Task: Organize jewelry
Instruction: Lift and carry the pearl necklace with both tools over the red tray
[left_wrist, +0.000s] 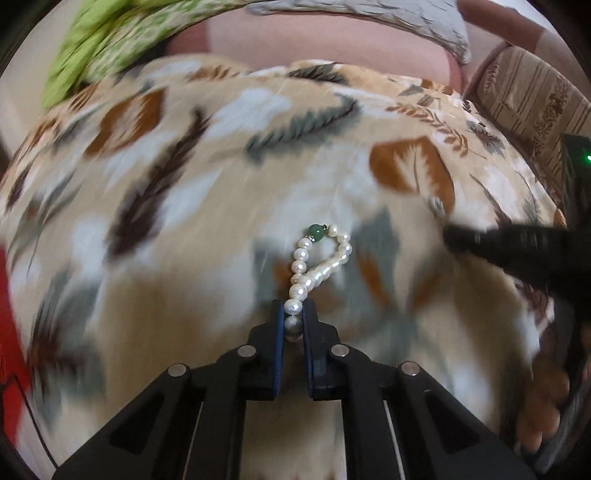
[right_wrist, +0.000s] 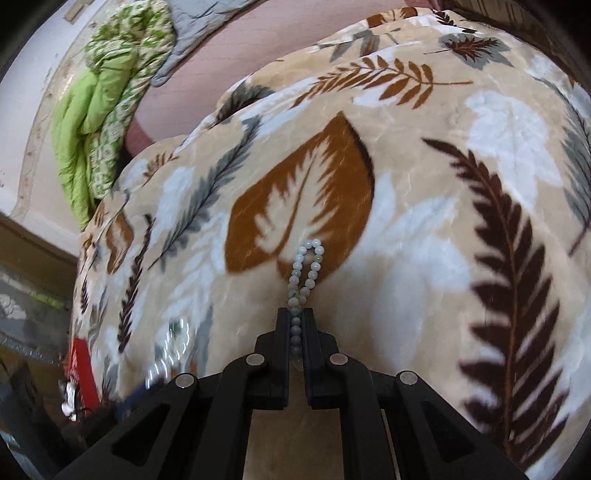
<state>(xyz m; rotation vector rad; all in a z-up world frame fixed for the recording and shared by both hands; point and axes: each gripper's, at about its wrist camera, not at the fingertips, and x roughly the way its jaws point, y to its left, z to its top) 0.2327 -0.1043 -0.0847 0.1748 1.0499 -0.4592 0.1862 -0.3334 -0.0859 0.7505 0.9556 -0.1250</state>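
My left gripper (left_wrist: 293, 308) is shut on a white pearl bracelet (left_wrist: 321, 264) with one green bead (left_wrist: 316, 231); its loop hangs forward over the leaf-print blanket (left_wrist: 221, 206). My right gripper (right_wrist: 295, 314) is shut on a pale jade bead bracelet (right_wrist: 304, 271), its loop hanging forward over the same blanket (right_wrist: 424, 258). The right gripper's dark fingers (left_wrist: 491, 240) show blurred at the right of the left wrist view. A blurred shiny streak (right_wrist: 170, 350) at lower left of the right wrist view may be the pearl bracelet.
A green patterned quilt (right_wrist: 96, 122) and a grey quilt (right_wrist: 199, 33) lie on a pink sheet (right_wrist: 277, 40) at the back. A red object (right_wrist: 79, 373) sits at the blanket's left edge. A striped cushion (left_wrist: 532, 107) is at the far right.
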